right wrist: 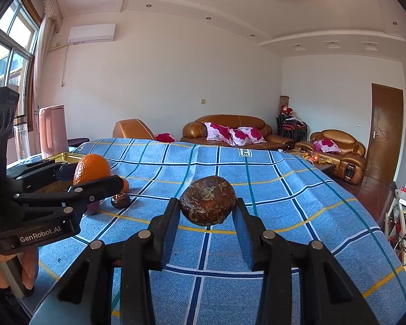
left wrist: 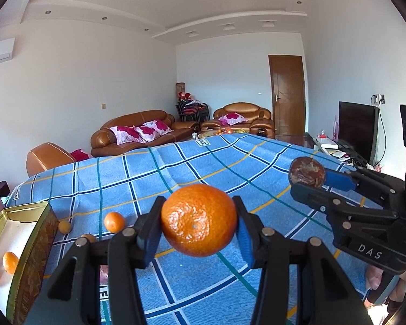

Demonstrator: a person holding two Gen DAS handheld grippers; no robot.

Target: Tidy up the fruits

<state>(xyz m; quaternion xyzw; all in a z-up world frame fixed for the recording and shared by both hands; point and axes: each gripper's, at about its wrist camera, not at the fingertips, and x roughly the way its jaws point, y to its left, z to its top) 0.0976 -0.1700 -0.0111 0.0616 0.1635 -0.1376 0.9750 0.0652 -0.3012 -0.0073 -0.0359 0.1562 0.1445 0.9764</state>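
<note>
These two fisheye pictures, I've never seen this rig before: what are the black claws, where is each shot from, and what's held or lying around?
The claws are hand-held two-finger grippers, one per hand, each carrying a forward-looking camera. The left camera shows the left gripper clamped on an orange, held above the blue checked cloth. The right camera shows the right gripper clamped on a brown, rough-skinned fruit. Each gripper also appears at the edge of the other's picture. On the cloth lie smaller orange fruits, and a gold tin at the left holds two more.
</note>
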